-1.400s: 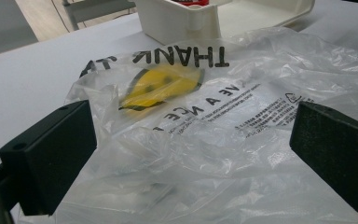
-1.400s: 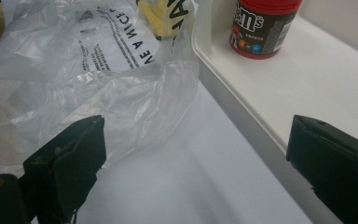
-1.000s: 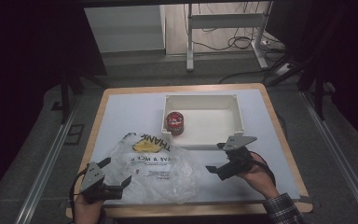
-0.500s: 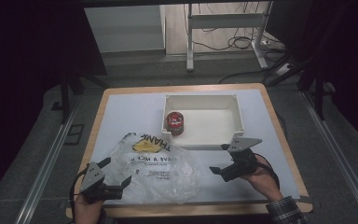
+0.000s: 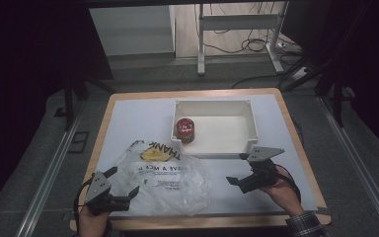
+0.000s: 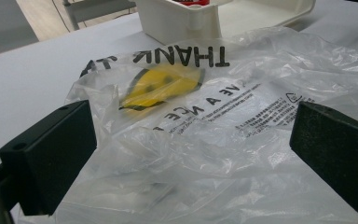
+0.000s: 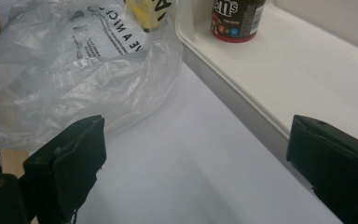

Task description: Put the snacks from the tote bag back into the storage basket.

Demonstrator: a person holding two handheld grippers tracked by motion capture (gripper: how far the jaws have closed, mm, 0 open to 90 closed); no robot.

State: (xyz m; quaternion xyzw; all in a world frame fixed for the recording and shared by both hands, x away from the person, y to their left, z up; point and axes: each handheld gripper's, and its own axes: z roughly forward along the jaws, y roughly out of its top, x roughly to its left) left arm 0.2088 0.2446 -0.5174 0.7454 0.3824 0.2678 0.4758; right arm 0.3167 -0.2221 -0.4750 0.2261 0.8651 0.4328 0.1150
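While the table [image 5: 128, 118] is lying wide and pale under everything, the white tray [image 5: 250, 123] is sitting at its far middle with a small dark tub [image 5: 184, 130] standing upright in its near left corner. Just in front of it, the plastic bag [image 5: 168, 180] is sprawling flat across the near left half, its far edge close against the tray wall. Its long axis is running from the near edge toward the tray, handles and the THANK lettering pointing away from the person. It is looking feather-light, limp and slick, likely to slide and billow, so a pinch on a bunched fold or a handle loop seems the best hold. The left gripper [image 5: 123, 181] is hovering at the bag's near left corner, jaws gaping, film between them but not squeezed. The right gripper [image 5: 239, 170] is hanging beside the tray, jaws spread wide, gripping nothing.
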